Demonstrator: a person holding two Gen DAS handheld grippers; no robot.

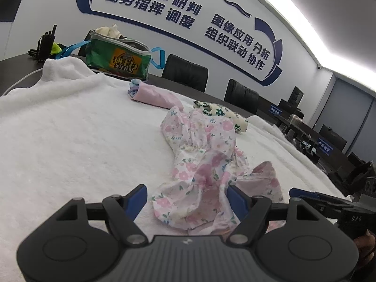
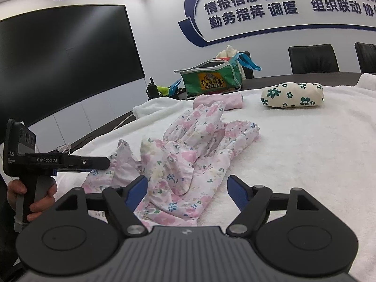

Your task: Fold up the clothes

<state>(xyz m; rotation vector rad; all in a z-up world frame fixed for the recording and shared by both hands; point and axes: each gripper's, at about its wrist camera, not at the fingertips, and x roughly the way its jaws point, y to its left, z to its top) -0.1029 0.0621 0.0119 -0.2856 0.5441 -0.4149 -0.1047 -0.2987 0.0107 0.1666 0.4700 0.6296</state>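
Crumpled in the middle of both views: a pink floral garment (image 1: 206, 171), lying loose and bunched on the white fleece blanket (image 1: 70, 141), sleeves or frills splayed, no clean crease anywhere. Unfolded as it lies now.

Left gripper (image 1: 186, 202) at the bottom of the left wrist view, blue-padded fingers (image 1: 137, 198) spread wide, the near edge of the floral cloth lying between them but nothing pinched. Right gripper (image 2: 186, 193) at the bottom of the right wrist view, likewise spread wide, the garment's lower hem reaching into the gap on its left side; nothing clamped there either. Also visible at the left edge of the right wrist view: a hand (image 2: 30, 197) wrapped round the other tool's handle.

Further up the frame, two neater bundles: a plain pink piece (image 2: 221, 101) rolled or folded small, upper centre, and a cream piece with dark green flowers (image 2: 292, 95), upper right, tucked into a compact packet (both look finished, though how they got so cannot be told). Behind them, a green bag (image 2: 211, 80) with more cloth poking from its top.

Judged from this: two pieces lying tidy, the floral one still a heap, possibly more waiting in the bag. Left for the floral one: spreading flat, then folding.
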